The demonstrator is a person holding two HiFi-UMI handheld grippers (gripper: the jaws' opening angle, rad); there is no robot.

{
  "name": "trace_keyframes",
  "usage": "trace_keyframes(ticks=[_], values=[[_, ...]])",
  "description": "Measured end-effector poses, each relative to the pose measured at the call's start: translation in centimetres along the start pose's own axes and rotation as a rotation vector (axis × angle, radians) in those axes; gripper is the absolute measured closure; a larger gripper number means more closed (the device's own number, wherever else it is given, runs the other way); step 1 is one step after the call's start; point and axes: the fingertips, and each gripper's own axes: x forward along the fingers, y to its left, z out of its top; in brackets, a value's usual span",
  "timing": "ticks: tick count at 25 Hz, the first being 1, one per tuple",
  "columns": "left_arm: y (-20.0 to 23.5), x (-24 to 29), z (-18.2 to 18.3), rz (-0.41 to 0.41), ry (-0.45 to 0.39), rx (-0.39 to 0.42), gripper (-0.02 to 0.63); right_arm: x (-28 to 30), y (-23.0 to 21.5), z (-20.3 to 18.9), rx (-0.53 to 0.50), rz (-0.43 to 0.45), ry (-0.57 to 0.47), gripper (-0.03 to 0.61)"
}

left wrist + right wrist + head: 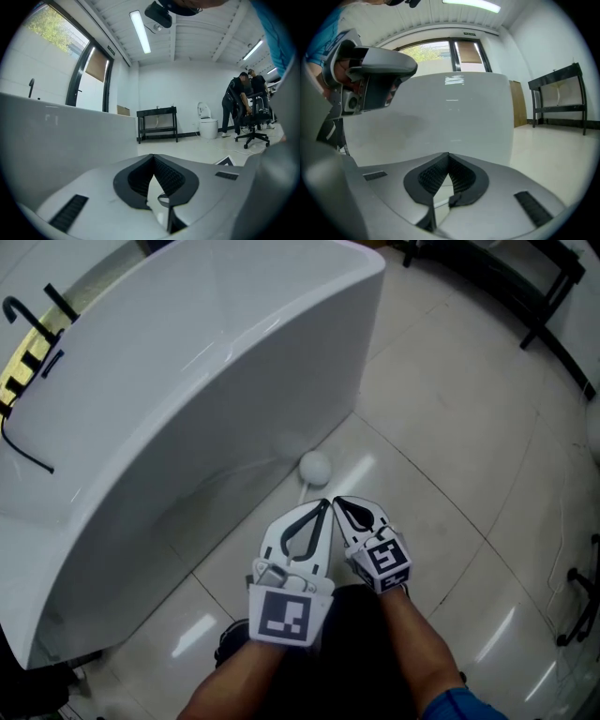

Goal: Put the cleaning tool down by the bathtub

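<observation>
Most of the left side, from eight round to twelve o'clock in the head view, is the white, glossy, curved-walled bathtub point(187, 381). At six o'clock the left gripper point(323, 506) points toward twelve with its jaws pressed together at the tips. Its own view shows only floor through the gap below them, with nothing clamped. Just past those tips lies the white cleaning tool with a round ball head and thin handle point(315, 468). It rests on the pale, shiny floor tiles point(450, 427), head close to the foot of the tub. The handle runs back toward the left tips; whether it touches them I cannot tell. Just to three o'clock, the right gripper point(338, 502) is also closed and empty. The tool looks set down where wanted, so a clean retreat is the best move. Draw both grippers back toward six o'clock and up, keeping the tips off the handle so the round head does not roll away from the tub.
</observation>
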Motion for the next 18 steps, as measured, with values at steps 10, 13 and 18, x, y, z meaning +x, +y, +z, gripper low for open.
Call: trace_keyframes(ticks=[10,13,18], values=[[-7.0,4.7,2.2,-0.133,-0.018,-0.083,0.614,-11.0,-5.2,4.5,0.062,-0.187,-0.005,0.575],[-8.4,4.2,2.2,-0.145,0.025,-0.057,0.614,-14.8,-5.8,7.3,0.108,-0.242,0.001,0.575],[-9.1,1.3,5.4,-0.129,0.136,-0.036,0.614,-22.9,-5.0,13.0,0.161,-0.31,0.012,0.575]])
